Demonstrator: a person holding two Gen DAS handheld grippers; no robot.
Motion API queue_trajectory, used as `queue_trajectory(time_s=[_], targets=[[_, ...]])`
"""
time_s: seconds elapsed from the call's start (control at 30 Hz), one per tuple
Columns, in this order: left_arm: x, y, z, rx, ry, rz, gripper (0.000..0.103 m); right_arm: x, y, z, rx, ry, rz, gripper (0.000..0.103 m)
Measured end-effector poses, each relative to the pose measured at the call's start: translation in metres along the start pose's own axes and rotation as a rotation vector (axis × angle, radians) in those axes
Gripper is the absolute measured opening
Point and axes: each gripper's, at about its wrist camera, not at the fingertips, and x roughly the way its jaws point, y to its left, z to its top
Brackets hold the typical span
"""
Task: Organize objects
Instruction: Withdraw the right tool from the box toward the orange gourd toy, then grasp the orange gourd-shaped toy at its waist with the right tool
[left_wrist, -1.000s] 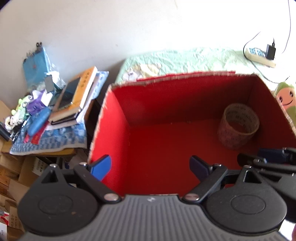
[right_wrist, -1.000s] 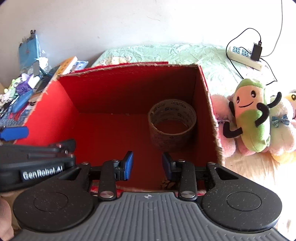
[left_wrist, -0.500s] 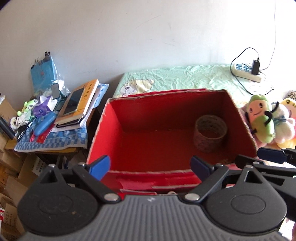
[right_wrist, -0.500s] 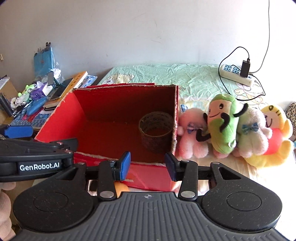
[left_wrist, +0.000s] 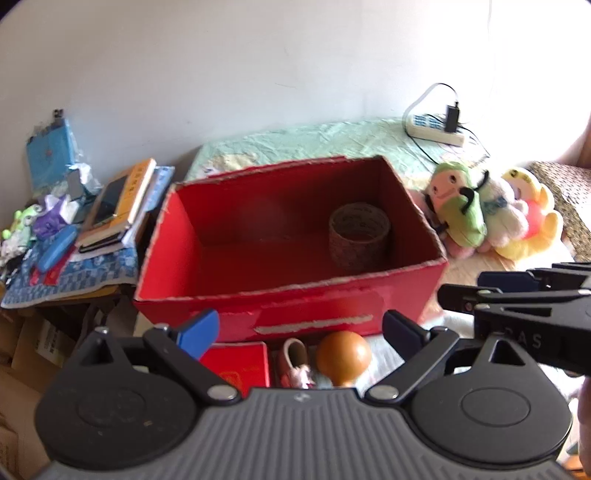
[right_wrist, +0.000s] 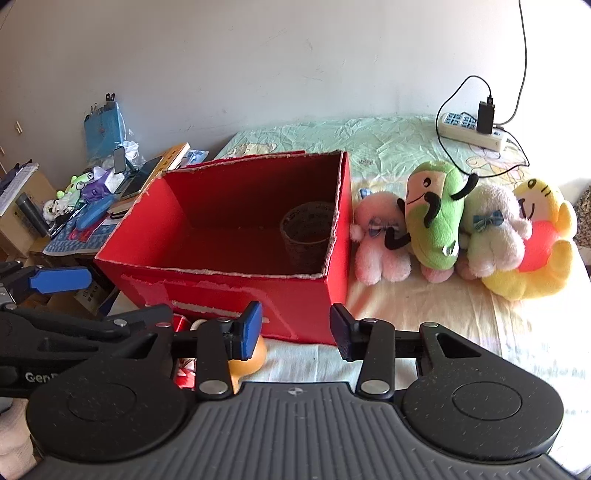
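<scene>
Both grippers hang back from the red cardboard box (left_wrist: 291, 306), on its near side, pointed down toward the bed.

Left gripper (left_wrist: 301, 328): jaws spread wide, nothing between them.

Right gripper (right_wrist: 295, 328): jaws apart, about halfway, empty; they have just been opening, with nothing between them.

Roll of brown packing tape (left_wrist: 359, 236) stands on its edge inside the box, by the right wall. Only item in there.

Not yet boxed, lying just in front of the box's near wall: an orange ball-headed object (left_wrist: 345, 355) (a neck or handle runs down under the left gripper; cannot tell what it is), a small pink ceramic-looking shoe (left_wrist: 293, 356), a flat red packet (left_wrist: 240, 362). Four plush toys (right_wrist: 436, 218) lean in a row against the box's right wall.

Risks, as judged from here:
- The orange head is round and smooth; a pinch off its widest part could squirt it out and roll it off the bed.
- Shoe touches or nearly touches the orange thing; wide jaws coming down could knock or tip it.
- The two grippers sit close side by side (right one's fingers cross the left view); a shared target means collision.
- Box's torn near rim stands tall; a low carry would catch it and shove the box into the plush.
</scene>
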Motion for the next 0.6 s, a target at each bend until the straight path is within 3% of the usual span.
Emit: queue_trajectory(time_s=[0.23, 0.37, 0.5, 0.6], targets=[[0.0, -0.004, -0.024, 0.046, 0.028, -0.061, 0.095, 0.015, -0.011, -0.017, 0.048, 0.08, 0.019, 0.044], [0.005, -0.001, -0.041, 0.041, 0.058, -0.133, 0.095, 0.029, -0.02, -0.025, 0.093, 0.146, 0.046, 0.042], [0.012, 0.001, -0.055, 0.032, 0.093, -0.188, 0.094, 0.044, -0.029, -0.035, 0.153, 0.216, 0.107, 0.04], [0.02, -0.001, -0.061, 0.023, 0.109, -0.222, 0.086, 0.056, -0.034, -0.038, 0.212, 0.266, 0.176, 0.04]])
